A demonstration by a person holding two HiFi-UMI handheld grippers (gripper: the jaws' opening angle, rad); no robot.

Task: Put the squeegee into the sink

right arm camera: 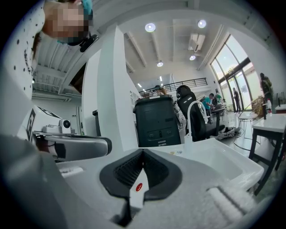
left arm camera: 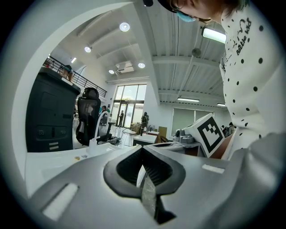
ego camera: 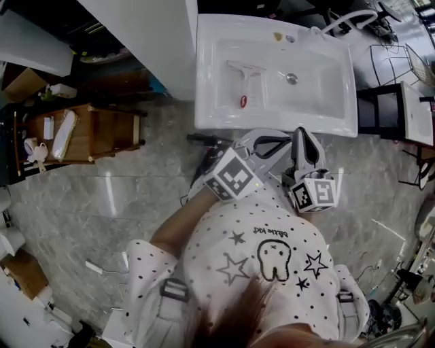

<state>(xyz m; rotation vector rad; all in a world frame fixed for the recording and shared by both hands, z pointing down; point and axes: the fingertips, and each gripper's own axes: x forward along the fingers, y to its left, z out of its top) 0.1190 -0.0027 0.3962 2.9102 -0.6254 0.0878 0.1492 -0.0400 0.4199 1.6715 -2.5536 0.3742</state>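
Note:
The squeegee (ego camera: 245, 80) lies in the basin of the white sink (ego camera: 340, 102), a pale blade and handle with a red end toward me. Both grippers hang in front of the person's chest, just short of the sink's front edge and apart from the squeegee. My left gripper (ego camera: 266, 141) (left arm camera: 143, 150) has its jaws together with nothing held. The right gripper (ego camera: 303, 136) (right arm camera: 143, 153) is also shut and empty; through the slit under its pads a white strip with a red dot (right arm camera: 139, 187) shows, beyond the jaws.
A white faucet (ego camera: 346, 19) (right arm camera: 192, 120) stands at the sink's back. A white cabinet (ego camera: 149, 41) adjoins the sink on the left, a wooden cart (ego camera: 81, 132) farther left, and a black stand (ego camera: 401, 109) on the right. Marble floor lies below.

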